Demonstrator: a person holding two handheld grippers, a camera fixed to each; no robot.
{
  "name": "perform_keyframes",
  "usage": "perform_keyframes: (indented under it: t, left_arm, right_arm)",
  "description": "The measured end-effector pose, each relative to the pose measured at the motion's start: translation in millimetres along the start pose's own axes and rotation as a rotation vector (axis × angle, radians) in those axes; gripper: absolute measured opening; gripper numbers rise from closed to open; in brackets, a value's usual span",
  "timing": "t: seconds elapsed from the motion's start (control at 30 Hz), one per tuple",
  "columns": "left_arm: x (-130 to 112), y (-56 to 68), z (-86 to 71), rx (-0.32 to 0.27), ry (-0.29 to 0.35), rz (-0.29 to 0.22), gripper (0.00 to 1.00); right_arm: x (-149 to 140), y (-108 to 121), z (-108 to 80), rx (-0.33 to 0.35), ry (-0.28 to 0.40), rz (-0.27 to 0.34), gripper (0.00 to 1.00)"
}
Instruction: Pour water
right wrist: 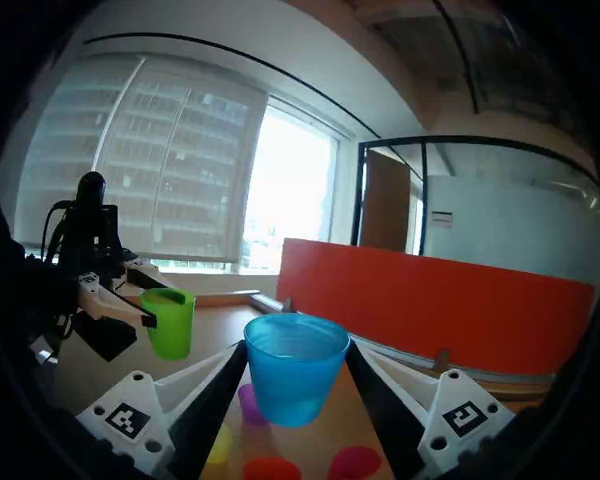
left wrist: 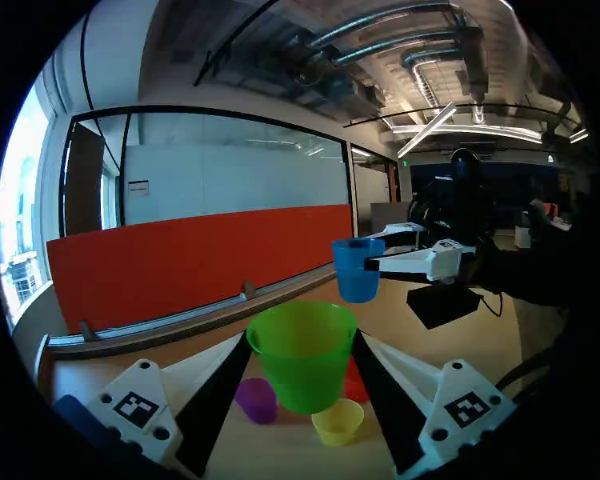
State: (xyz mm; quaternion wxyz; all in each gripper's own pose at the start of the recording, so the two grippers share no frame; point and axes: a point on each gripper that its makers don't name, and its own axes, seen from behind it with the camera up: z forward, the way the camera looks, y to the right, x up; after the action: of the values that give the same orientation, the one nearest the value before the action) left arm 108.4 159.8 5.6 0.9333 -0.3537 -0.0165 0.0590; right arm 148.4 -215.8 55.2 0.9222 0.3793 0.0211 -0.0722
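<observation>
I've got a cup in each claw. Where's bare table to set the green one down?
Bare table runs from the purple cup left to the rail below the orange partition, and on the right beneath the blue cup in the right claw. Crowded under the green cup: purple cup, yellow cup and red cup cluster there.

We get blown-out daylight from window [right wrist: 288, 192] ahead of right claw [right wrist: 296, 364]; ceiling strips [left wrist: 428, 130] glow above left claw [left wrist: 300, 352]; edges warped, dim.

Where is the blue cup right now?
The blue cup sits centre of the right gripper view, clamped between the right gripper's fingers, right of the green cup.
</observation>
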Motion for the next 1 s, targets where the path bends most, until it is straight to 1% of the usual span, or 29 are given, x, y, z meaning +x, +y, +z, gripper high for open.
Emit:
perform_keyframes:
  t: [0.3, 0.87, 1.0]
  left_arm:
    - [-2, 1.0, -1.1, -0.007, -0.009, 0.002, 0.88]
    - [-6, 10.6, -1.1, -0.037, -0.030, 0.004, 0.88]
    - [-8, 12.8, -0.1, -0.045, -0.037, 0.003, 0.88]
  right_arm:
    - [0, -3, -2.2, 0.016, -0.019, -0.035, 0.91]
    - [4, -6, -2.5, 0.086, -0.101, -0.192, 0.91]
    - [6, -7, -1.8, 0.097, -0.110, -0.217, 0.92]
